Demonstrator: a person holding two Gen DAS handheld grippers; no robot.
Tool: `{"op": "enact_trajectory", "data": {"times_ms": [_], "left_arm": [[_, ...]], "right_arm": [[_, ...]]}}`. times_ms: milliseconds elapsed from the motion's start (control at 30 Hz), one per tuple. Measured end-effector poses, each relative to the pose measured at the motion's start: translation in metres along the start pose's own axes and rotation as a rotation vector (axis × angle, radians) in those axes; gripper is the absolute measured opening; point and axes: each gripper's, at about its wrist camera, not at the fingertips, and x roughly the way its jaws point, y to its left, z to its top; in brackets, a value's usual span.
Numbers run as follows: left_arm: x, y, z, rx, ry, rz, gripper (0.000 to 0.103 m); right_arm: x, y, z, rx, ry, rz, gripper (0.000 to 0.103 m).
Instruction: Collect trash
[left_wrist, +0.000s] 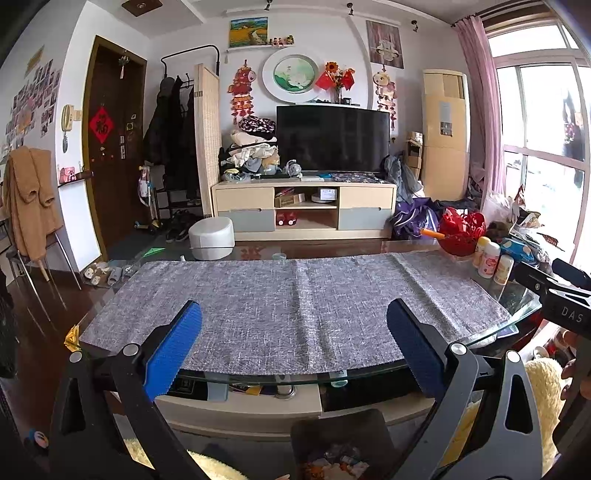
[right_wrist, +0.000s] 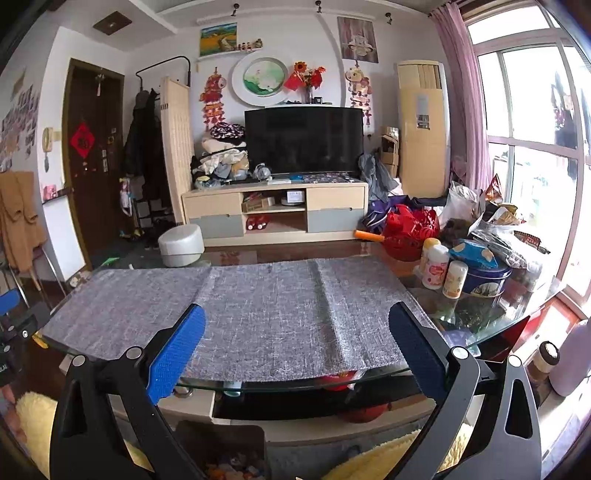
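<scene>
Both grippers are held over the near edge of a glass coffee table (left_wrist: 517, 314) with a grey woven mat (left_wrist: 288, 302) spread across the top. The left gripper (left_wrist: 294, 317) has its blue-padded fingers spread wide with nothing between them, and it's the same story for the right gripper (right_wrist: 297, 321): jaws apart, just bare mat showing in the gap. The trash itself sits lower down, in a dark bin (left_wrist: 343, 443) on the floor in front of the table, with crumpled colourful wrappers (left_wrist: 332, 463) inside. In the left wrist view the bin is below and between the fingers, a bit toward the right one; in the right wrist view the bin (right_wrist: 225, 446) sits under the left finger. Off at the table's right end there's a cluster of small white bottles (right_wrist: 437, 267), a blue cookie tin (right_wrist: 484, 277) and a red basket (right_wrist: 410, 229), all well clear of both grippers.
</scene>
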Motion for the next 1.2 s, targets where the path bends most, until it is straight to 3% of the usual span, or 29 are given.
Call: {"op": "enact_trajectory", "data": {"times_ms": [1200], "left_arm": [[-0.0013, -0.0006, -0.0017, -0.004, -0.005, 0.000, 0.095]], "right_arm": [[0.0002, 0.0017, 0.0003, 0.000, 0.015, 0.001, 0.100]]}}
